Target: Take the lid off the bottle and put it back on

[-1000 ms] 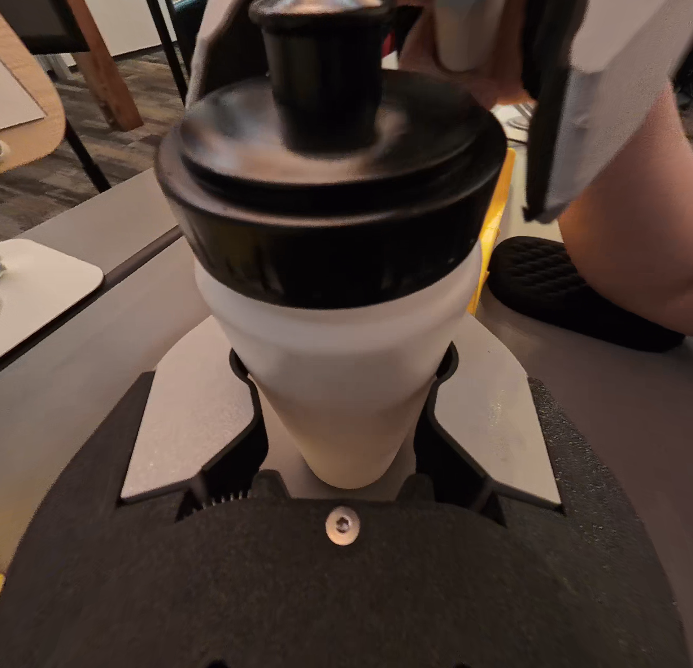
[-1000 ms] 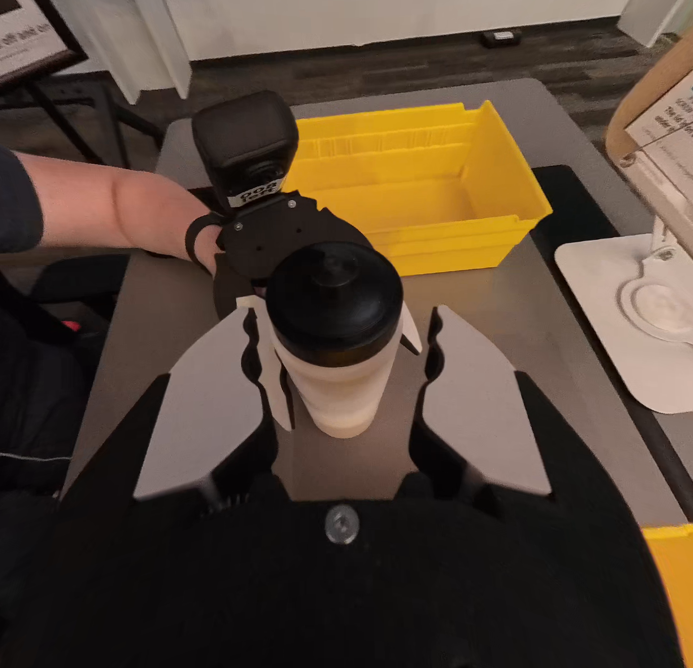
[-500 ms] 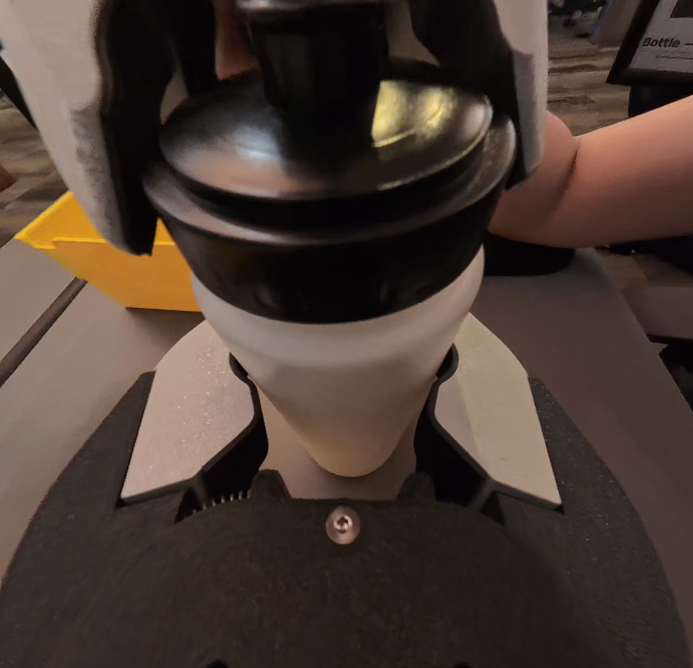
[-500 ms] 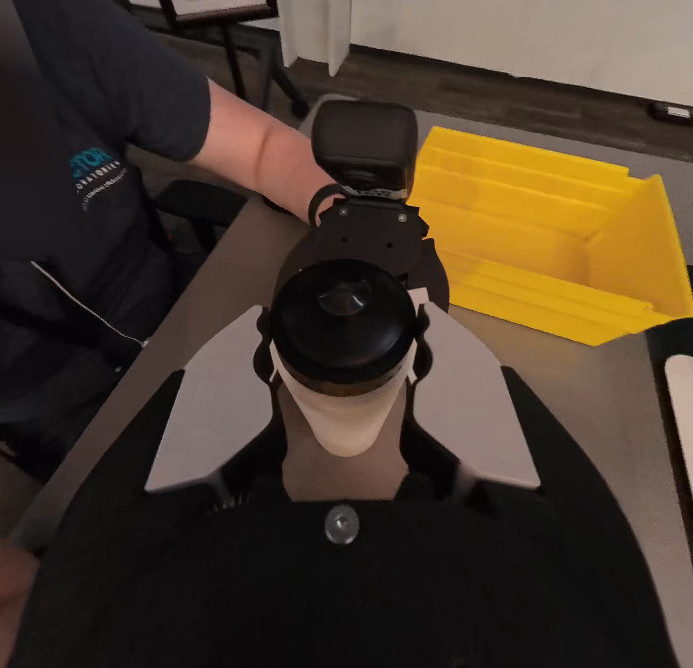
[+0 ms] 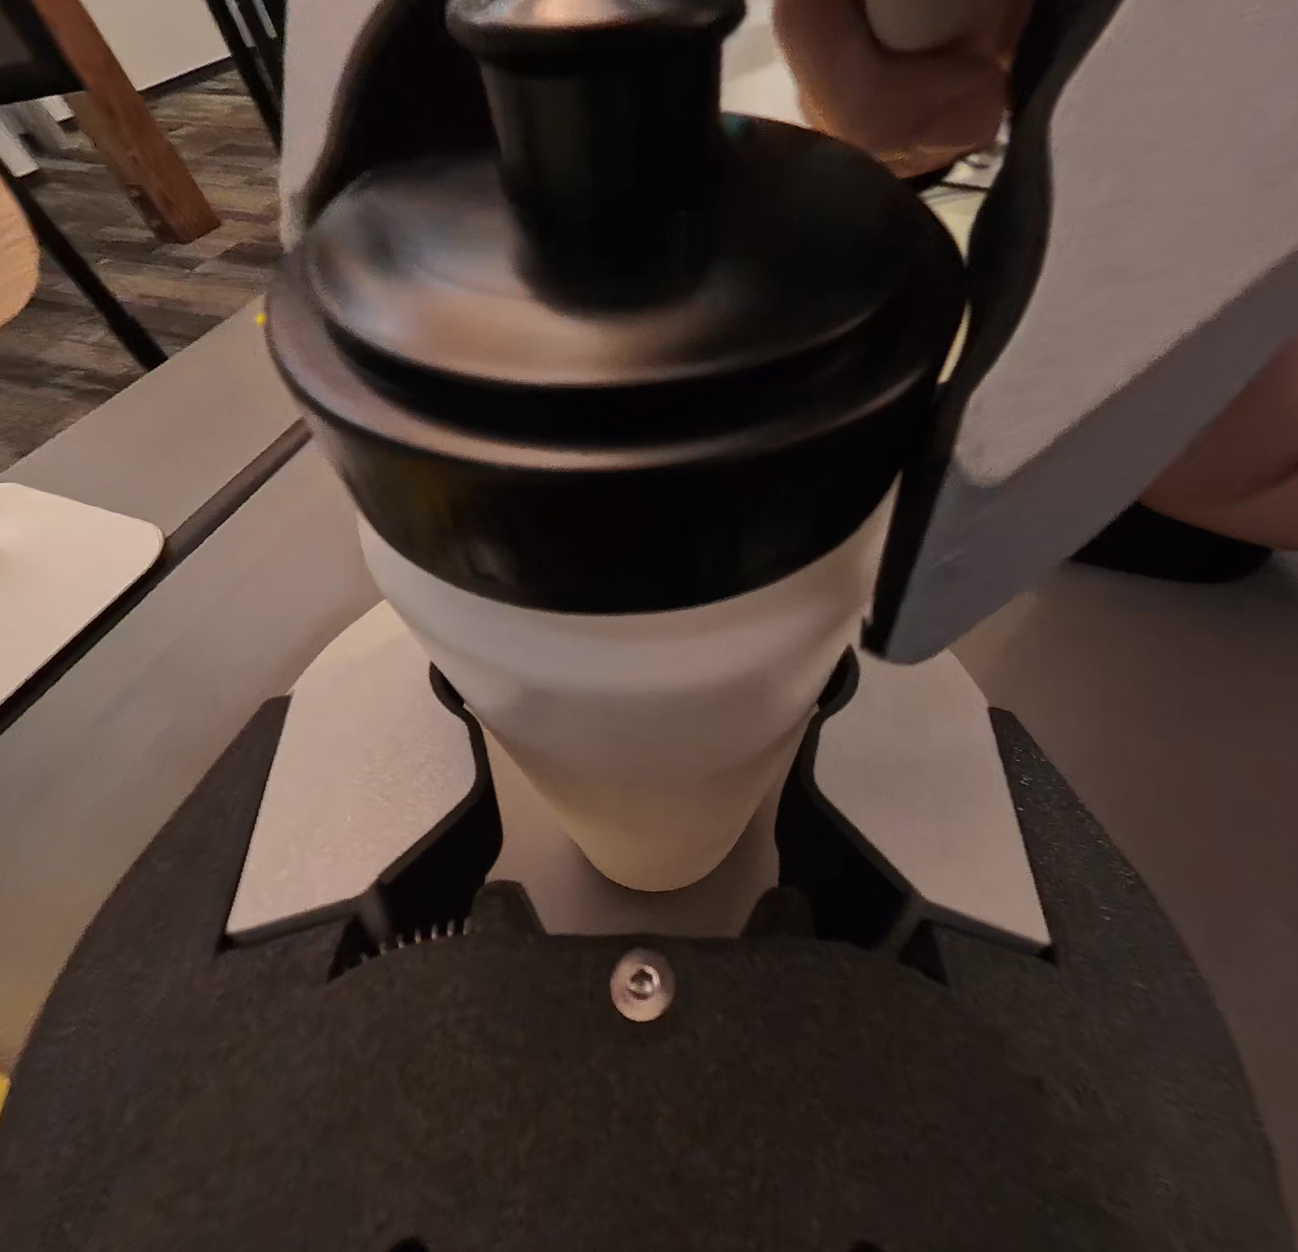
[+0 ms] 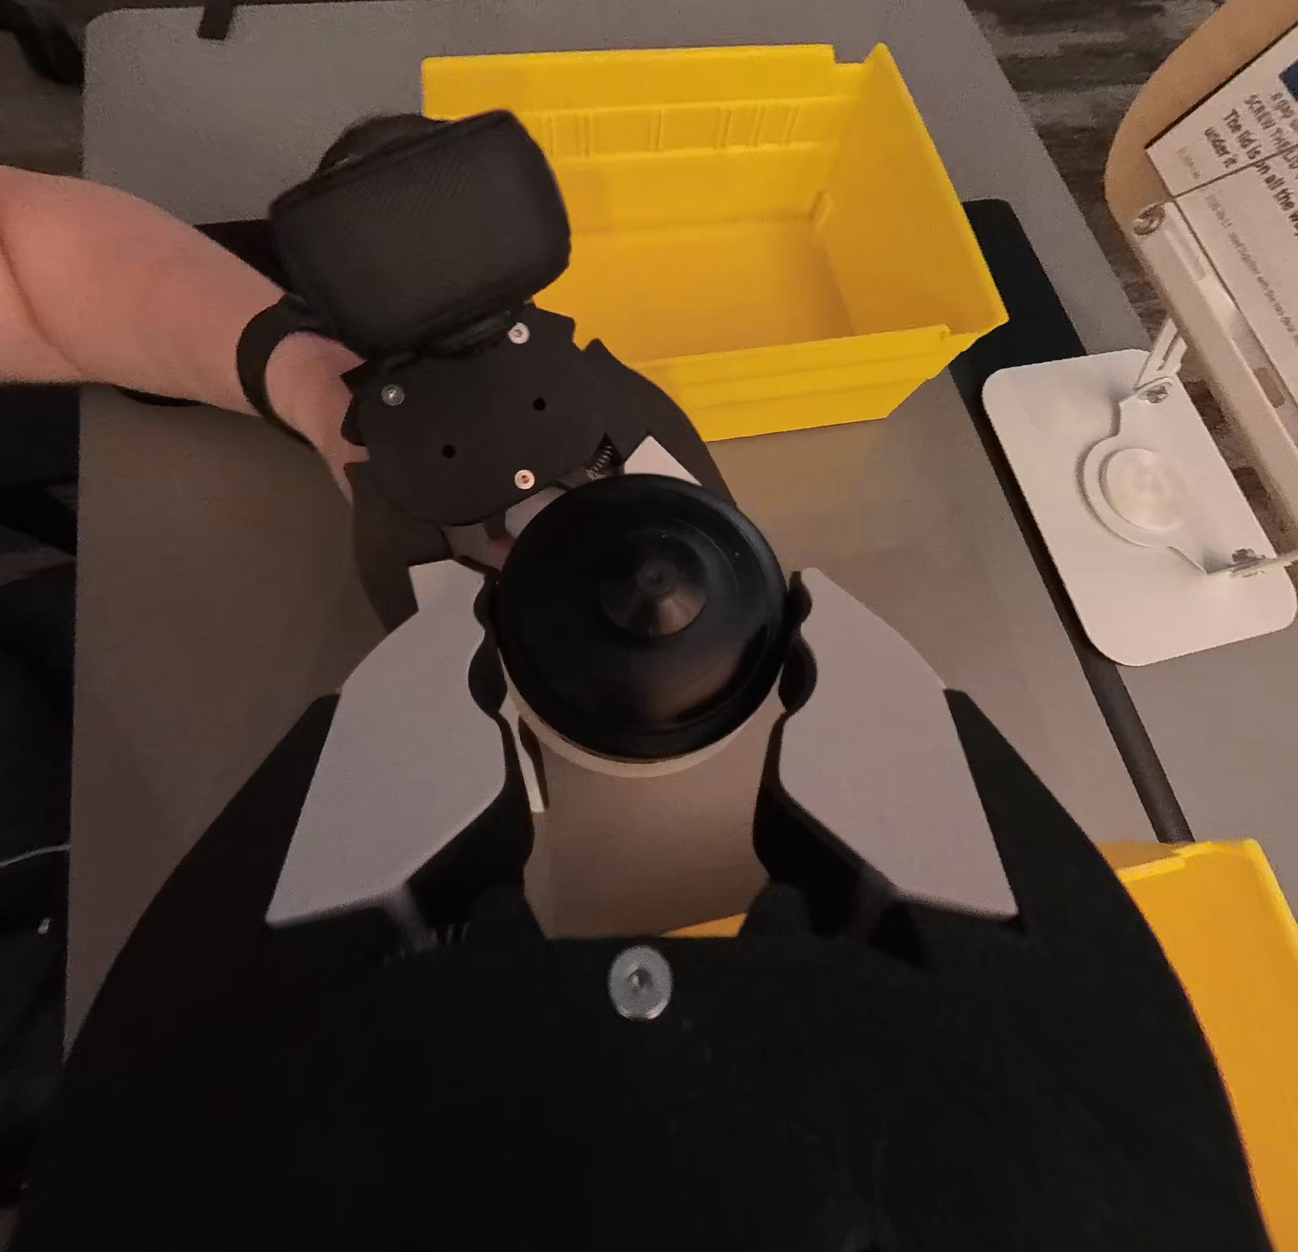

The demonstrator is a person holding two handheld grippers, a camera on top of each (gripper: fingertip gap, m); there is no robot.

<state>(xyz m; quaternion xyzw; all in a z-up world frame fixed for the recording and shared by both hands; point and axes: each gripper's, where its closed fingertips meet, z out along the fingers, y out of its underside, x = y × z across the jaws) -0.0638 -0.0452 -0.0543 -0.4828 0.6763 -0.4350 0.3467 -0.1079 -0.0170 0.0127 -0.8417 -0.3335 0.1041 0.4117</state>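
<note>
At the centre of the right wrist view, the right gripper [image 6: 643, 646] has closed its grey fingers onto the black ribbed screw lid [image 6: 640, 621], where a second ago they stood apart. The left gripper [image 5: 643, 719] stays clamped on the white plastic bottle [image 5: 632, 712], mid-frame. Unscrewing can likely begin; the lid looks seated.

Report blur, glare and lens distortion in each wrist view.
Left wrist view: the black screw-on lid is smeared by motion blur, with soft highlights on its top; the wide-angle lens makes the white plastic bottle taper downward. Right wrist view: sharper, dim warm light, slight blur on the left gripper; the yellow plastic bin has bowed edges.
</note>
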